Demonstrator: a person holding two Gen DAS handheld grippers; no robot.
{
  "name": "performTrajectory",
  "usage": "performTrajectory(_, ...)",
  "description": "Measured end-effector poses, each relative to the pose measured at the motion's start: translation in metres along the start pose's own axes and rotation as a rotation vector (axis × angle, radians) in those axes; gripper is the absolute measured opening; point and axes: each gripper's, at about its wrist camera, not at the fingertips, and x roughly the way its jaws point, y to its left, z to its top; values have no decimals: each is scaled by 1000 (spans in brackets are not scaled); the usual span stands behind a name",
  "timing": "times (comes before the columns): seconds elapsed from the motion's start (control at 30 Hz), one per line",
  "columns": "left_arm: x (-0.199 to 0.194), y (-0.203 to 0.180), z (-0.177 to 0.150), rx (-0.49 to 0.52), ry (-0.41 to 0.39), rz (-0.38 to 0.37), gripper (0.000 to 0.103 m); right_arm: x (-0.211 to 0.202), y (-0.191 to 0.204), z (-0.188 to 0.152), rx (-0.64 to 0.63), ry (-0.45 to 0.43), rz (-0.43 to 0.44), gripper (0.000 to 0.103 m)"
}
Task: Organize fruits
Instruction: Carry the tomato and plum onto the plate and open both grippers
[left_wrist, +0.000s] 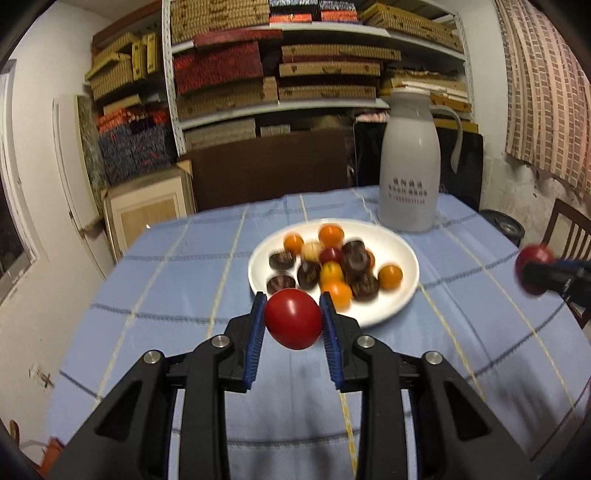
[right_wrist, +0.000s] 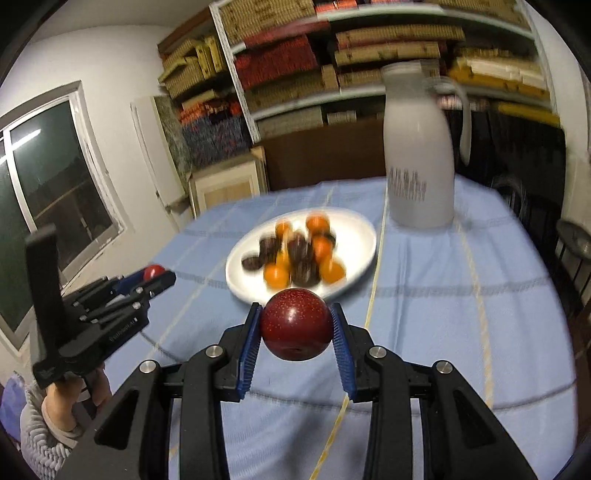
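My left gripper (left_wrist: 293, 317) is shut on a smooth red tomato (left_wrist: 293, 319), held above the blue checked tablecloth in front of the white plate (left_wrist: 404, 295). My right gripper (right_wrist: 295, 325) is shut on a dark red speckled plum (right_wrist: 294, 324), also raised near the plate (right_wrist: 360, 229). The plate holds several orange cherry tomatoes (left_wrist: 390, 276) and dark brown round fruits (left_wrist: 280, 259). The right gripper with its plum (left_wrist: 533, 269) shows at the right edge of the left wrist view. At the left of the right wrist view, the left gripper (right_wrist: 157, 275) shows with its tomato.
A tall white thermos jug (left_wrist: 410, 162) stands on the table behind the plate, to the right. Shelves stacked with boxes (left_wrist: 280, 74) fill the back wall. A wooden chair (left_wrist: 570, 236) stands at the table's right side. A person's hand (right_wrist: 62, 398) grips the left tool.
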Motion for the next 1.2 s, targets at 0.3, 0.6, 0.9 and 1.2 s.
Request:
performTrajectory(0.3, 27, -2, 42, 24, -30, 12, 28, 9, -1, 61, -29, -74, -4, 37)
performTrajectory(0.6, 115, -12, 58, 18, 40, -19, 28, 104, -17, 82, 5, 21, -17, 37)
performTrajectory(0.9, 211, -7, 62, -28, 152, -69, 28, 207, -49, 77, 90, 150, -41, 37)
performTrajectory(1.2, 267, -8, 91, -57, 241, -143, 28, 256, -62, 89, 111, 226, -67, 37)
